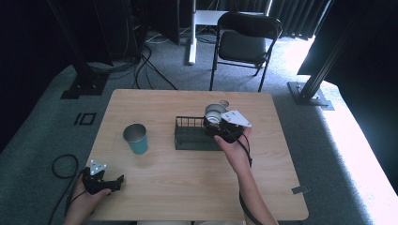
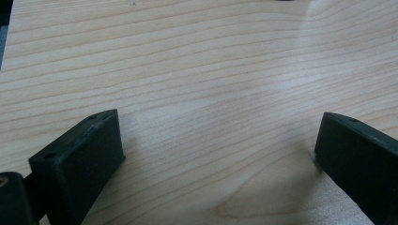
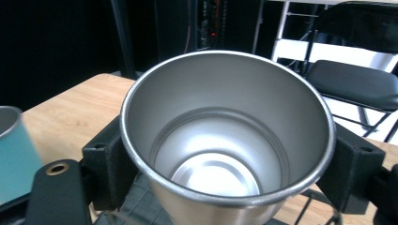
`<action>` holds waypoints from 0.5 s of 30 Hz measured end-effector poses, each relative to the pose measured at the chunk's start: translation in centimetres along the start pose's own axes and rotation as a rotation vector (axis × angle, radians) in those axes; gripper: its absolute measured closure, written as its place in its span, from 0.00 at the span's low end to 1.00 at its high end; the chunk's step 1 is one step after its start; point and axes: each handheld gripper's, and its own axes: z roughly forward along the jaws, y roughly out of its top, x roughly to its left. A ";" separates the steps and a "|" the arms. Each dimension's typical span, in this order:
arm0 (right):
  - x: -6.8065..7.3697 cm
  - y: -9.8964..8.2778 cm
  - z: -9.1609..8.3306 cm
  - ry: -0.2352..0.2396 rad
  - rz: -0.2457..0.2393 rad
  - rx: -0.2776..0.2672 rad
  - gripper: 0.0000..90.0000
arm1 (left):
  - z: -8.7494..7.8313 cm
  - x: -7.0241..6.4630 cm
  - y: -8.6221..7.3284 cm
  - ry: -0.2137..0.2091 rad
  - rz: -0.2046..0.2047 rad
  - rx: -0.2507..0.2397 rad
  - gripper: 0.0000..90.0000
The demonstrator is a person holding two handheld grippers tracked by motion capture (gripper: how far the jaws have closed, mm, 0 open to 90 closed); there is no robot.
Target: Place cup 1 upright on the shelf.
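Two cups are present: one steel cup (image 3: 227, 140) and one teal cup (image 1: 136, 138). One black wire rack (image 1: 192, 133) stands on the counter (image 1: 187, 187) near its middle. The high view places the right gripper (image 1: 217, 123) above the rack's right end, with the steel cup raised over the rack; whether the cup touches the rack cannot be told. The right gripper view adds what the high view cannot resolve: the steel cup sits between the two black jaws, one jaw pressed against each side of its wall below the rim, mouth open toward the camera and empty inside. The same view shows the teal cup at its left edge. The teal cup stands upright on the counter, left of the rack and apart from it. The left gripper (image 1: 105, 183) rests at the counter's near left corner. The left gripper view shows its jaws spread wide over bare wood, gripping nothing. One folding chair (image 1: 244, 44) stands beyond the counter.
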 end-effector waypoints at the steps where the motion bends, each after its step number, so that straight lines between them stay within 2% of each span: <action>1: -0.2 -0.1 0.1 -0.020 0.006 0.002 0.20 | 0.0 0.0 0.0 0.000 0.000 0.000 0.02; 3: -0.4 -0.2 0.4 -0.053 -0.008 0.005 0.20 | 0.0 0.0 0.0 0.000 0.000 0.000 0.02; 8: -1.0 -0.5 1.3 -0.105 0.014 0.007 0.20 | 0.0 0.0 0.0 0.000 0.001 0.001 0.02; 15: -1.1 -1.1 2.7 -0.150 0.009 0.029 0.20 | 0.0 0.0 0.0 0.000 0.001 0.001 0.02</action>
